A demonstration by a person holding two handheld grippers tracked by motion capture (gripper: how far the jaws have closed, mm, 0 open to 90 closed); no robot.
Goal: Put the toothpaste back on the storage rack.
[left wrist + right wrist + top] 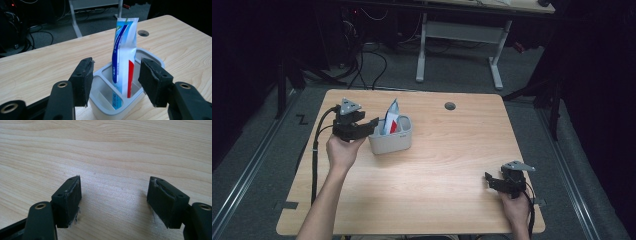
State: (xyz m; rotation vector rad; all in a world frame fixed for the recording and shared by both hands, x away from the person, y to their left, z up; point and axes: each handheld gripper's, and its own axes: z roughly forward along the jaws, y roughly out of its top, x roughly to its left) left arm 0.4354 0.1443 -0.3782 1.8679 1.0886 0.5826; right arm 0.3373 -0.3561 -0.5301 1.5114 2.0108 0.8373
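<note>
one toothpaste tube (124, 52) stood upright in a pale grey caddy (153, 58), its crimped flat end uppermost and its lower part down in one of the compartments. on the high view the tube (392, 117) and caddy (392, 142) sat at about ten o'clock from the middle of the wooden table (447, 165). the tube looked light and soft, a laminate skin likely to dent under a hard squeeze and rather slick on its printed faces; the stiff crimp at the top, or the flat sides just below it, seemed the best place to take hold. the caddy looked like rigid plastic, light enough to tip if the tube were dragged sideways.

the left gripper (115, 81) hovered at the caddy's near rim, jaws spread wide to either side of the tube and touching nothing; on the high view it (373, 123) lay at nine o'clock of the caddy. the right gripper (113, 200) was well apart, at about four o'clock near the table's edge (488, 180), jaws likewise spread over bare wood and empty.

a round cable hole (450, 106) lay at twelve o'clock.
</note>
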